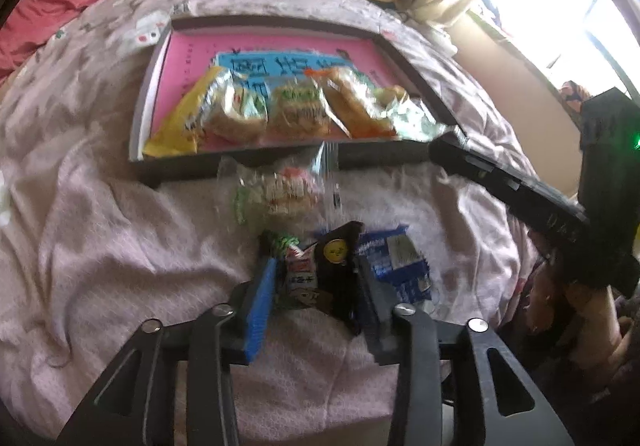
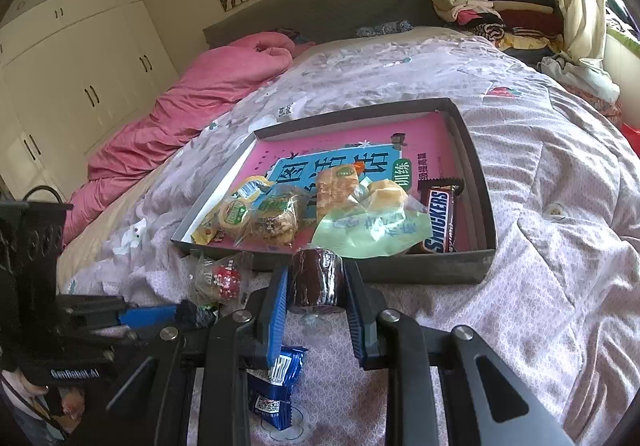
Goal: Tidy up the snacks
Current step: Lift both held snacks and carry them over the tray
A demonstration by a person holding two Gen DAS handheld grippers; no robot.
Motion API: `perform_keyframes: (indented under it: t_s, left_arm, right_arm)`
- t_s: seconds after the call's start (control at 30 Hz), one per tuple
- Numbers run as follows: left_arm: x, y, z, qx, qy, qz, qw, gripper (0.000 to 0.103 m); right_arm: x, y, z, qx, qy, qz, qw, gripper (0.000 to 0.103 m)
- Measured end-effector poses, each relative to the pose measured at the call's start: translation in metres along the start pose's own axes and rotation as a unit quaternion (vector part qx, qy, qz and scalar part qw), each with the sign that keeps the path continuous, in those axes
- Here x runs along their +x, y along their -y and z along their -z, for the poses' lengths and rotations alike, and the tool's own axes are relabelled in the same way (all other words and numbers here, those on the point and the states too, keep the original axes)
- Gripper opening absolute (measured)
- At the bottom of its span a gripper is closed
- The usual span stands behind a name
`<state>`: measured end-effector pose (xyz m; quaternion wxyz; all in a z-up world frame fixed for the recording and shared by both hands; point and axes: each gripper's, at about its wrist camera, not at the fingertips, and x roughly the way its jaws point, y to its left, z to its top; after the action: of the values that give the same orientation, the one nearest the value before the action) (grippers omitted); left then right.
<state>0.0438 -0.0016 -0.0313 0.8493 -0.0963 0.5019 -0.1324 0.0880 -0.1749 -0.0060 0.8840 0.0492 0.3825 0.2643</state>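
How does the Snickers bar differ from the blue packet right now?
The Snickers bar lies inside the tray; the blue packet still lies on the bedspread outside it. The Snickers wrapper is dark brown with big white lettering; the blue packet shows a barcode label. Neither is gripped.

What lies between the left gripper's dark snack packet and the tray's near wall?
A clear-wrapped snack with red and white print lies on the bedspread there, its top edge reaching the tray. The left wrist view shows it.

The tray [image 2: 472, 266] lies on the bed [image 2: 560, 246], snack packets [image 2: 280, 221] inside
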Motion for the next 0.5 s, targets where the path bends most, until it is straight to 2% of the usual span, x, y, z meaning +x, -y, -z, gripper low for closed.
perform_keyframes:
  t_s: [0.13, 0.3, 0.5]
  left_arm:
    - [0.011, -0.001, 0.004, -0.003, -0.014, -0.001, 0.9999, 0.05]
    - [0.02, 0.0, 0.005, -0.002, -0.017, 0.003, 0.9998, 0.049]
    - [0.009, 0.0, 0.003, 0.006, 0.006, 0.004, 1.0, 0.037]
  right_arm:
    - [0.001, 0.001, -0.001, 0.003, 0.001, 0.001, 1.0, 0.027]
    - [0.001, 0.001, -0.001, 0.003, 0.001, -0.002, 1.0, 0.027]
    - [0.0, -0.001, -0.003, -0.001, 0.006, -0.004, 1.0, 0.027]
